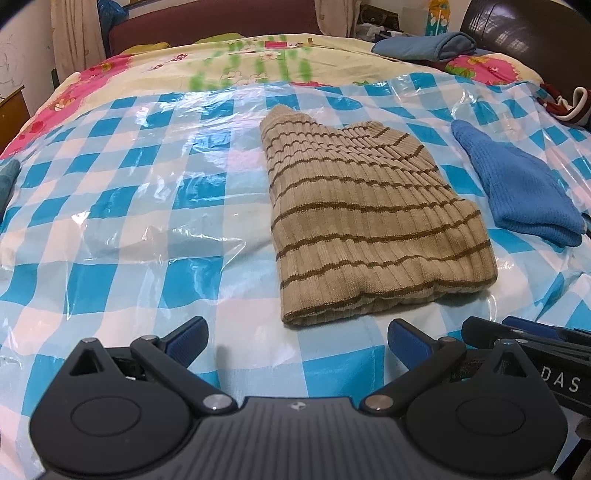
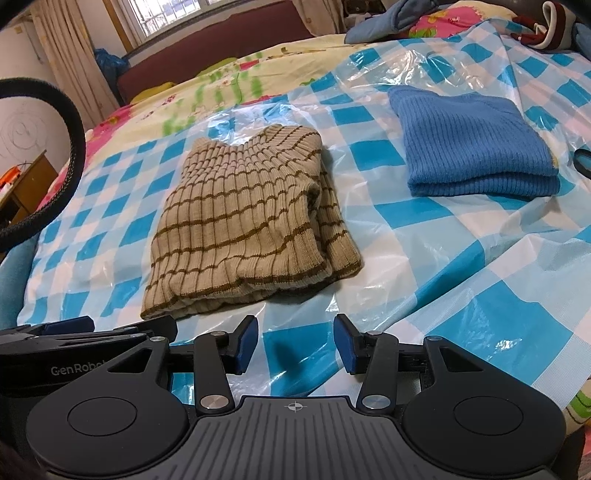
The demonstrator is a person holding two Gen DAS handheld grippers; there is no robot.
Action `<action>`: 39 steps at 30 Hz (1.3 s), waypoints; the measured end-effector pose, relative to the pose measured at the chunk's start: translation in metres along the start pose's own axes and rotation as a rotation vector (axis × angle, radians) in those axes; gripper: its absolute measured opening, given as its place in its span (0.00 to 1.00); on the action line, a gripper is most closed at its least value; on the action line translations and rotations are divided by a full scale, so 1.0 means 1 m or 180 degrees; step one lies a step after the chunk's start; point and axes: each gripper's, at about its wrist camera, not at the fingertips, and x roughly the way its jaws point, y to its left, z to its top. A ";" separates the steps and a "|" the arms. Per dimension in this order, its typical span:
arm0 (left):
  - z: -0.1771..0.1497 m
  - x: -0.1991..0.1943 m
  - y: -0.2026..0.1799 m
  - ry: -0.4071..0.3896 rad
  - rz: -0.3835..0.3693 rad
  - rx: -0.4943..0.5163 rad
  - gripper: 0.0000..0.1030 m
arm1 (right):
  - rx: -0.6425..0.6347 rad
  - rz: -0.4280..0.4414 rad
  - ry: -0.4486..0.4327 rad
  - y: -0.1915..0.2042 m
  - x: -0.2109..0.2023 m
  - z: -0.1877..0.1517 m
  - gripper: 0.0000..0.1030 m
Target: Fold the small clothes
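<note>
- Blue-and-white checked plastic sheeting (image 1: 122, 206), glossy and wrinkled, covers the bed in my left wrist view; beyond it lies a floral bedspread (image 1: 236, 62) in pink, cream and green, then a dark red headboard (image 1: 207, 22) and pale curtains (image 1: 74, 40).
- On the sheeting, the beige ribbed sweater (image 1: 365, 221) with thin brown stripes lies folded into a thick, roughly rectangular bundle, ahead of my left gripper (image 1: 297, 341) and slightly to its right.
- My left gripper's blue-padded jaws stand wide apart, holding nothing, above bare plastic just short of the sweater's near edge.
- A folded blue ribbed knit (image 1: 517, 184) rests to the right, apart from the sweater.
- In my right wrist view, the same sheeting (image 2: 461, 258) slopes away toward a barred window (image 2: 184, 14).
- The beige ribbed sweater (image 2: 251, 225) lies ahead and left of my right gripper (image 2: 293, 343), its layers showing at the right side.
- My right gripper's jaws are parted and empty, over the plastic.
- The blue ribbed knit (image 2: 476, 144) sits farther right, neatly doubled.
</note>
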 end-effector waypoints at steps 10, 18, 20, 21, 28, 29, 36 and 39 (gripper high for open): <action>0.000 0.002 0.000 0.0041 -0.0015 -0.0039 1.00 | 0.0032 0.0011 0.0012 -0.002 0.000 -0.001 0.44; -0.001 0.004 0.001 0.0068 -0.0025 -0.0068 1.00 | 0.0038 0.0015 0.0014 -0.003 0.000 -0.001 0.44; -0.002 0.004 0.000 0.0072 -0.0024 -0.0072 1.00 | 0.0036 0.0017 0.0014 -0.003 0.001 -0.001 0.44; -0.002 0.004 0.000 0.0071 -0.0021 -0.0072 1.00 | 0.0037 0.0016 0.0014 -0.003 0.000 -0.001 0.44; -0.002 0.004 0.001 0.0085 -0.0027 -0.0089 1.00 | 0.0039 0.0019 0.0015 -0.003 0.001 -0.001 0.44; -0.002 0.004 0.001 0.0084 -0.0026 -0.0086 1.00 | 0.0037 0.0018 0.0015 -0.003 0.000 -0.001 0.44; -0.002 0.004 0.001 0.0087 -0.0028 -0.0092 1.00 | 0.0037 0.0019 0.0015 -0.004 0.000 -0.001 0.44; -0.003 0.004 0.001 0.0087 -0.0025 -0.0094 1.00 | 0.0037 0.0019 0.0017 -0.004 0.000 -0.001 0.44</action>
